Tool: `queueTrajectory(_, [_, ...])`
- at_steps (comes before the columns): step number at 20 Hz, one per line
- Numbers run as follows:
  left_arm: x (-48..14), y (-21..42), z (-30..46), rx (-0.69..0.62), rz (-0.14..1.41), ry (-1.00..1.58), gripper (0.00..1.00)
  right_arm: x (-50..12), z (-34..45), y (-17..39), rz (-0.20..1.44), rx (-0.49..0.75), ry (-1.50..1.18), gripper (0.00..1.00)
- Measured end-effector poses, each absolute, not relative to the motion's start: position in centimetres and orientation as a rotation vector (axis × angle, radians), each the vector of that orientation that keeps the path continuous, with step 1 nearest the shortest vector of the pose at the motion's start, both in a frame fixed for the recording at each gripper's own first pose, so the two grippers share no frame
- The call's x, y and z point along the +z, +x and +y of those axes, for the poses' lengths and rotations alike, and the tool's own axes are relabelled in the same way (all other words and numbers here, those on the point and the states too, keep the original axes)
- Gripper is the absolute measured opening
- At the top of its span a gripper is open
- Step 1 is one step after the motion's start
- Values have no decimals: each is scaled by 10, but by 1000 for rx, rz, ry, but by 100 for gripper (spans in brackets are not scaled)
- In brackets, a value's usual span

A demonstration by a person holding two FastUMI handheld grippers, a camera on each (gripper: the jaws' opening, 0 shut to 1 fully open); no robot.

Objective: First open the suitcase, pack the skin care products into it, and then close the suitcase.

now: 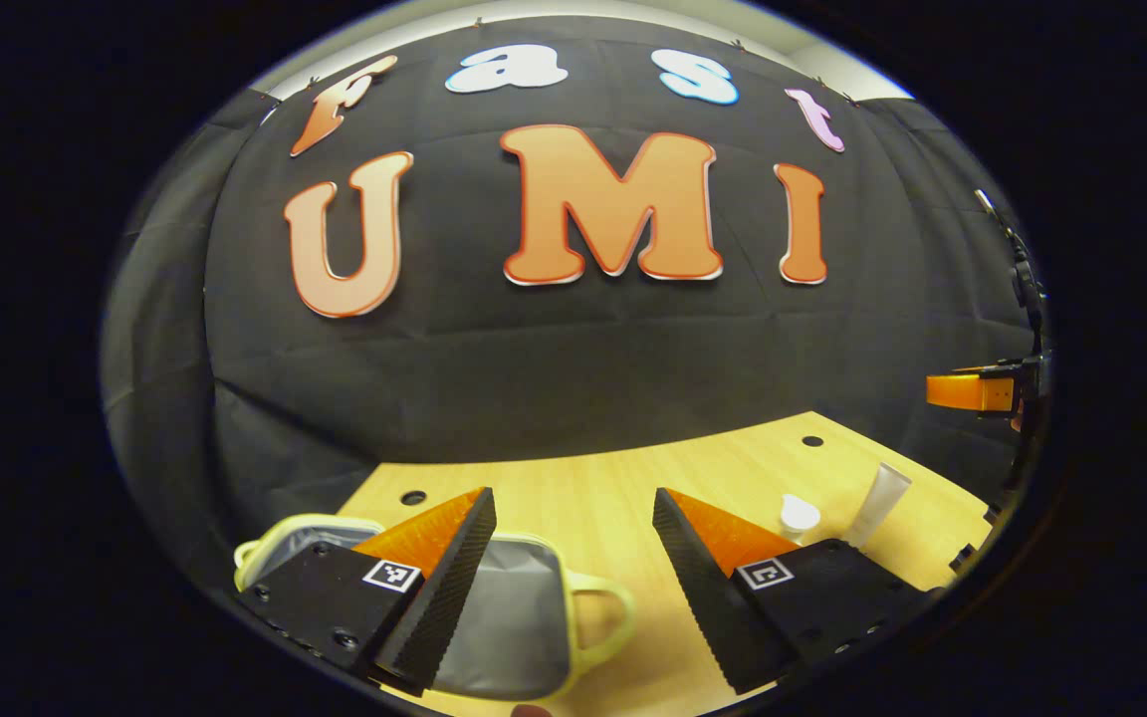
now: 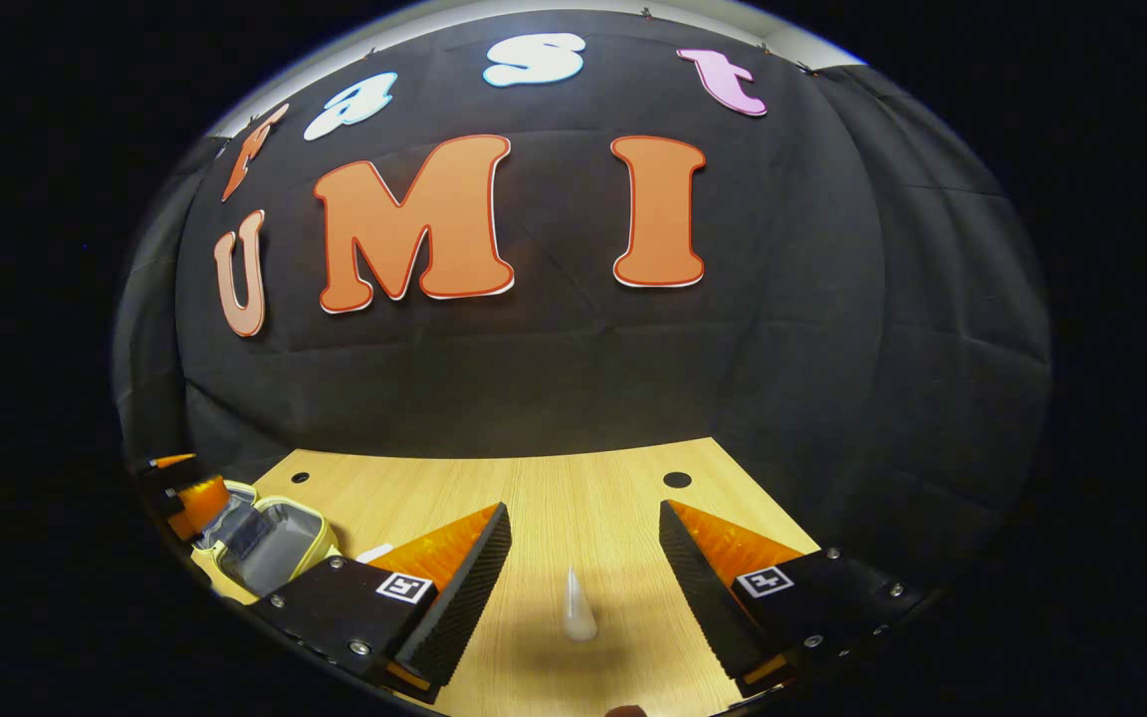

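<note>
A pale wooden table (image 1: 573, 488) stood against the black cloth wall, and we saw round holes in its top. In the left gripper view, we had the left gripper (image 1: 573, 568) hovering with its fingers spread wide, nothing between them. Under its left finger lay the case (image 1: 514, 627), a small grey thing with yellow-green trim and a handle loop toward the middle; we couldn't tell whether it was zipped or not. Off to the right a small white jar (image 1: 799, 515) and a white tube (image 1: 880, 503) sat near each other on the wood. In the right gripper view, the right gripper (image 2: 583, 573) was also held apart, with a white tube (image 2: 578, 607) lying on the table between its fingers, touching neither. Far left there, the case (image 2: 270, 543) showed a grey inside, with the other gripper (image 2: 197, 501) over it.
</note>
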State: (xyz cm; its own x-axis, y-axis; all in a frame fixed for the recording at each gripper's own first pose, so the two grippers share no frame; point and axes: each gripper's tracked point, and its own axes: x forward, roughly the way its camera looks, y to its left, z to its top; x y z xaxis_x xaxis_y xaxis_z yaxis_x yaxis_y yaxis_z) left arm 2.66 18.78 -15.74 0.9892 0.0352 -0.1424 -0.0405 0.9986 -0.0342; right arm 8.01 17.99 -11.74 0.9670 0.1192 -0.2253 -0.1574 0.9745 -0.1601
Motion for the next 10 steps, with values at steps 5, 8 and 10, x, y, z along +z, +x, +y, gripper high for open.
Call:
queueTrajectory(5, [-191,32,103,-16,147,-50,99,-146,163,89,211,140,-239,95])
queueTrajectory(8, [-217,34,65,-68,178,-38,99,-164,161,90,221,162,-269,95])
queueTrajectory(10, [-232,32,44,-104,191,-24,99,-170,156,93,222,165,-276,95])
